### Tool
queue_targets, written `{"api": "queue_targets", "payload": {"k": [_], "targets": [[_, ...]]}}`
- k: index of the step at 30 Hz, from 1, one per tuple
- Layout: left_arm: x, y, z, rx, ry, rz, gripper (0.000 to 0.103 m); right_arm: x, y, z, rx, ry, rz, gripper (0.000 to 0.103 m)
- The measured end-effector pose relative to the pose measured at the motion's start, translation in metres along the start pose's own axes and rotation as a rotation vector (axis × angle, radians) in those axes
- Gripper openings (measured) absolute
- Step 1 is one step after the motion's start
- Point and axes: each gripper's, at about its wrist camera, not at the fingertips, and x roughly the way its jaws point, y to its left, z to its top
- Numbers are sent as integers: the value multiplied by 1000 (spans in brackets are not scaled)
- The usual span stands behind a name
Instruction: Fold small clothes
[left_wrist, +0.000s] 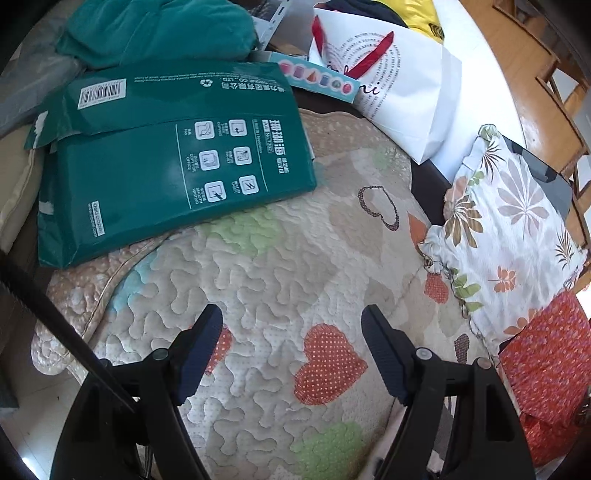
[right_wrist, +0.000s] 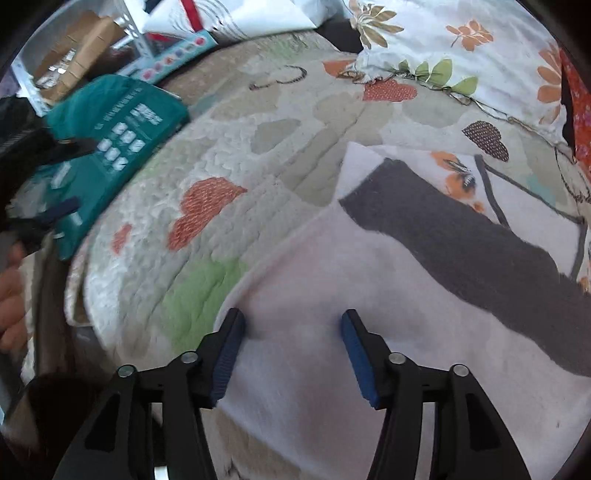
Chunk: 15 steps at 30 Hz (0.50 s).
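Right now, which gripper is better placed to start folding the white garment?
The right gripper: open, directly over the white garment. The left gripper, also open, faces only bare quilt.

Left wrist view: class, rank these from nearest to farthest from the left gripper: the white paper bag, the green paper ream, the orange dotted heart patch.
From the left gripper:
1. Orange dotted heart patch, on the quilt between the open fingers.
2. Green paper ream, ahead, left.
3. White paper bag, far end, right.
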Motion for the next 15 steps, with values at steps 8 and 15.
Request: {"api": "queue_targets", "payload": {"k": [8, 15], "targets": [[9, -8, -7, 49, 39, 12, 77, 25, 41, -1, -143, -24, -298, 24], [13, -27, -20, 95, 44, 30, 77, -21, -22, 8, 107, -58, -82, 12]]}}
